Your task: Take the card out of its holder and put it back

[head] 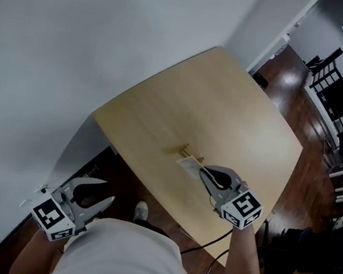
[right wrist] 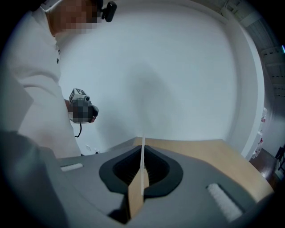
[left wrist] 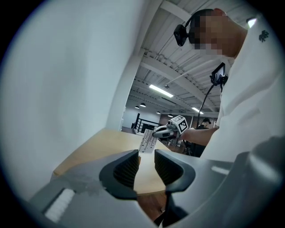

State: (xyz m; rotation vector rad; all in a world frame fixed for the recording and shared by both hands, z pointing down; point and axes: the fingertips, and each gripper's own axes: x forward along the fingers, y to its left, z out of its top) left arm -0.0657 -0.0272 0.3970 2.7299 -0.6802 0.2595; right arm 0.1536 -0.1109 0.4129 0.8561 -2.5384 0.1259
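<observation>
You are getting bright, even light; long white ceiling strip lamps (left wrist: 160, 91) are glowing upper centre; fisheye corners are darkening.

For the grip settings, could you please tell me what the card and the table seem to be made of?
Card: white, printed, thin and stiff, probably card stock or plastic; edge-on it stands straight in the right hand-held gripper. Table: pale wood or wood-look laminate, matt; even tan top, no glare.

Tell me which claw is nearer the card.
Right. The right claw is shut on the card, holding it over the table. The left claw is open and empty, off the table's near-left edge, well apart from the card.
</observation>
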